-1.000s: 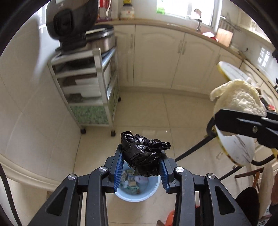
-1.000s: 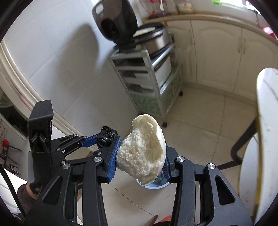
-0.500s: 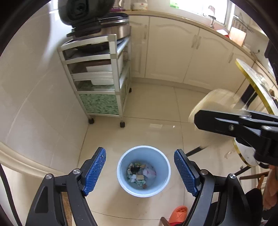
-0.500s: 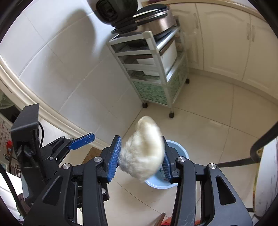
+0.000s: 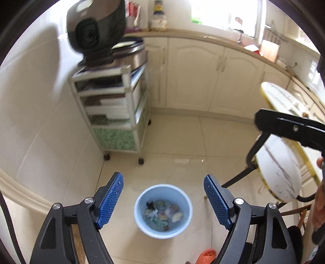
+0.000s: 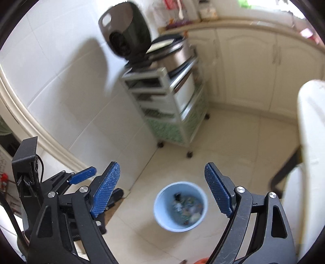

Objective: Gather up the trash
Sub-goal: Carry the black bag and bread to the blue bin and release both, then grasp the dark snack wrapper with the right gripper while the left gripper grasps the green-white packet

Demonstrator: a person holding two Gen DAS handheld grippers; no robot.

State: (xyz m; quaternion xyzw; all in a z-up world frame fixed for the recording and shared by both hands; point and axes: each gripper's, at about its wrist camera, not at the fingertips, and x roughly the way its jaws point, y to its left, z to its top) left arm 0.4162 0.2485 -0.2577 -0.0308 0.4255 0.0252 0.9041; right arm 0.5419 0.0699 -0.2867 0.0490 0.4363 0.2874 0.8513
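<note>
The left tongs (image 5: 163,200) stand wide apart and hold nothing, and the right tongs (image 6: 162,189) are also wide and hold nothing. Both hang above the light blue bin (image 5: 163,211) on the tiled floor (image 5: 182,142). Mixed trash (image 5: 162,213) lies inside the bin. A wheeled cart (image 5: 117,113) stands beyond, near the wall.

A cream tiled floor (image 5: 172,138) meets white wall tiles (image 5: 40,121). Ahead to the left stands a wheeled shelf cart (image 5: 115,113); cream cabinets (image 5: 195,75) line the far wall under a bright window (image 5: 223,14).
</note>
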